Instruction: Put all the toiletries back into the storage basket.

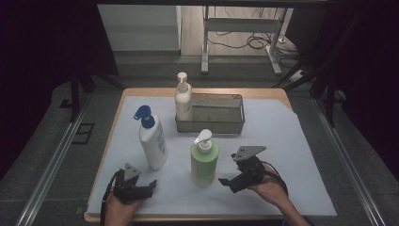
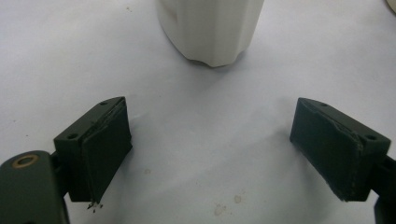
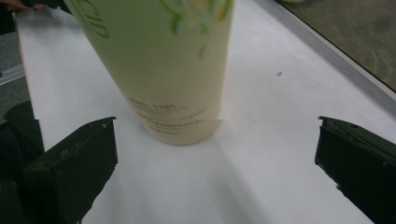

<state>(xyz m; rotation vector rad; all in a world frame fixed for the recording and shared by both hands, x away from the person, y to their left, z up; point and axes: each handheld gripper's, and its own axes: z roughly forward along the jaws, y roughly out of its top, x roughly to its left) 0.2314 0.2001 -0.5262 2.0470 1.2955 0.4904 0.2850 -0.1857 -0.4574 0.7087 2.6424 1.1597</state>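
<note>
At the back of the surface (image 1: pixel 282 141), a white pump bottle (image 1: pixel 183 96) stands inside a metal basket (image 1: pixel 221 123); both grippers (image 1: pixel 136 188) (image 1: pixel 227 183) gape wide near the green bottle (image 1: pixel 204 160).

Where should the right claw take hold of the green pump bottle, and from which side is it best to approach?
Probably the mid body of the green pump bottle, approached level from the right claw side. The bottle stands upright and apart from the others, its body looks narrower than the open jaws, while the pump head on top is small and uneven.

Wooden table (image 1: pixel 115 122) covered by white sheet (image 1: pixel 282 141), grey floor (image 1: pixel 56 155) around, metal frame (image 1: pixel 242 28) and cables (image 1: pixel 256 42) behind, dimly lit
</note>
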